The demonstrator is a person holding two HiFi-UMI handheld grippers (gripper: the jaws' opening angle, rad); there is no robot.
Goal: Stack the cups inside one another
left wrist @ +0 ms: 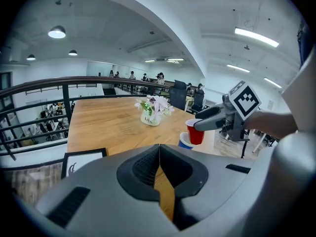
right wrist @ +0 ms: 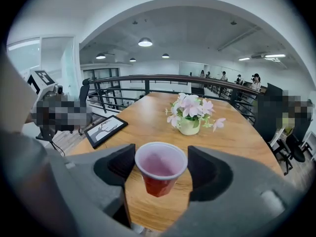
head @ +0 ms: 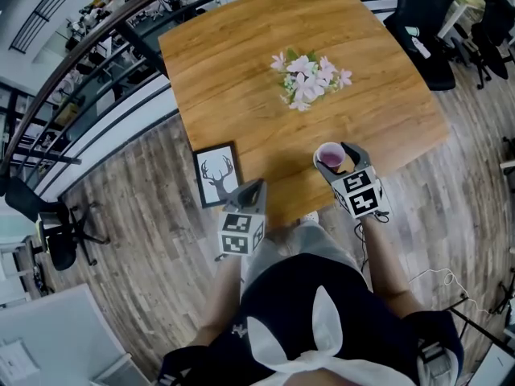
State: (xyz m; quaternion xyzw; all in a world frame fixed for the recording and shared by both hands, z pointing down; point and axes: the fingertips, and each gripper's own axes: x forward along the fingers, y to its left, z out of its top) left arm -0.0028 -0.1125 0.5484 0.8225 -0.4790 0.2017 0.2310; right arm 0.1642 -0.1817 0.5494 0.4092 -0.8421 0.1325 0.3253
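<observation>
**Right hand-held gripper (right wrist: 161, 168) holds red cup (right wrist: 159, 179) above blue cup (left wrist: 184, 141)**

Wide and smooth, the wood-grain surface (head: 241, 79) fills the scene. At its near right edge the right jaws clamp the tapered, thin-walled red cup by its round rim, in mid-air. The blue cup stands just below it. The left hand-held gripper (left wrist: 159, 168) is closed and empty. Too tight a squeeze may buckle the thin wall. An off-centre descent could knock the blue cup off the edge.
</observation>
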